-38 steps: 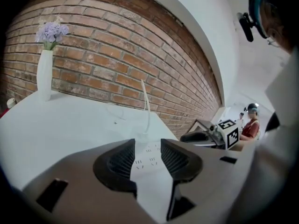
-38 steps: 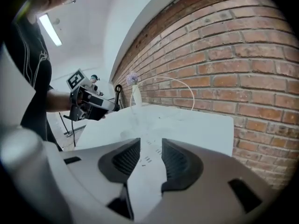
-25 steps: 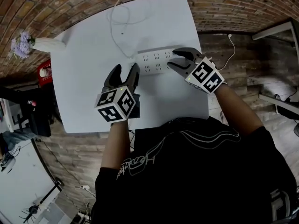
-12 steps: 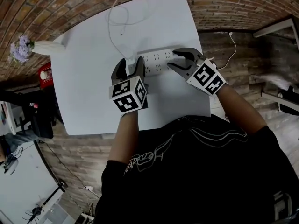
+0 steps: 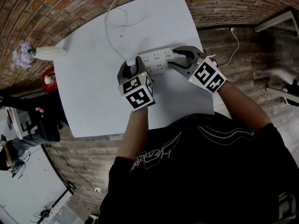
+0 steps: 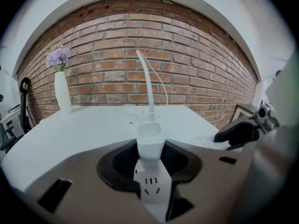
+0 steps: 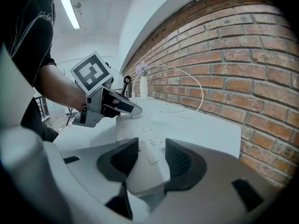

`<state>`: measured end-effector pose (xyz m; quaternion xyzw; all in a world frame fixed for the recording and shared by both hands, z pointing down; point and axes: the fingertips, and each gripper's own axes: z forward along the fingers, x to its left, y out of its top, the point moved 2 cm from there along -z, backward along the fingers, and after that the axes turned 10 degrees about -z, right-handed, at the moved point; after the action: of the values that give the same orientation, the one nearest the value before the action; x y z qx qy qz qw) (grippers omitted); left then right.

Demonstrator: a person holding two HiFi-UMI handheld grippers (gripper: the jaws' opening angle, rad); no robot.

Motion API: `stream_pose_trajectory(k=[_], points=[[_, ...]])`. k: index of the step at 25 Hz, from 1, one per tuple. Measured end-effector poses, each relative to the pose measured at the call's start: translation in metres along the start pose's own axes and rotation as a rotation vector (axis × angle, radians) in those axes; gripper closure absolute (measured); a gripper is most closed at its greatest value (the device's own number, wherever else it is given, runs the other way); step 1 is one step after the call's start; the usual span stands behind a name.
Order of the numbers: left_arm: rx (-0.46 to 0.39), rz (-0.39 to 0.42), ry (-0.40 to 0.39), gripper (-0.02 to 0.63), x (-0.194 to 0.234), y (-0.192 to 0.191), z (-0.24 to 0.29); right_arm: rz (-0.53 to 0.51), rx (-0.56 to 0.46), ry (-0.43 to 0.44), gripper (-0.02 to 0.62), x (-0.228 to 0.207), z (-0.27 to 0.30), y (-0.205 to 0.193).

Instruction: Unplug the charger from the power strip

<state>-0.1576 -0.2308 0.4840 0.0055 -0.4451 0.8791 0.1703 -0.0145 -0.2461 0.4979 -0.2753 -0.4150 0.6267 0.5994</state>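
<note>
charger (image 6: 150, 139) stands plugged into the left end of the power strip (image 5: 156, 59), which lies near the middle of the white worktop (image 5: 93, 92). the left claw (image 6: 150, 164) has narrowed onto the charger's body, with a pad against each side as far as its own view shows. the right claw (image 7: 148, 160) is clamped across the strip's right end.

the step in hand looks like the pull itself. it should go best as a straight lift along the prongs, without rocking sideways, while the right claw bears down so the strip does not rise with the plug. the grip belongs on the charger's block, not on its cable (image 6: 148, 85), and low enough that the smooth white sides do not slip out.

the charger's long axis is upright, square to the strip's face, prongs down and cable leaving its top toward the far edge. the strip's long axis runs left to right in front of the person.
</note>
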Motion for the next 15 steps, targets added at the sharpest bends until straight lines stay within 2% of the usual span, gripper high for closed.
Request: stream_pose_trajectory(k=[9,15], points=[[0.023,-0.037,0.017,0.474,0.0003,0.0003,0.0013,-0.011,-0.015,-0.016,0.448,0.0007,-0.0011,0.0000],[0.008,-0.070,0.002,0.474,0.0021,0.0003,0.0008,-0.014,-0.021,-0.016,0.449,0.0009,-0.0001,-0.0001]])
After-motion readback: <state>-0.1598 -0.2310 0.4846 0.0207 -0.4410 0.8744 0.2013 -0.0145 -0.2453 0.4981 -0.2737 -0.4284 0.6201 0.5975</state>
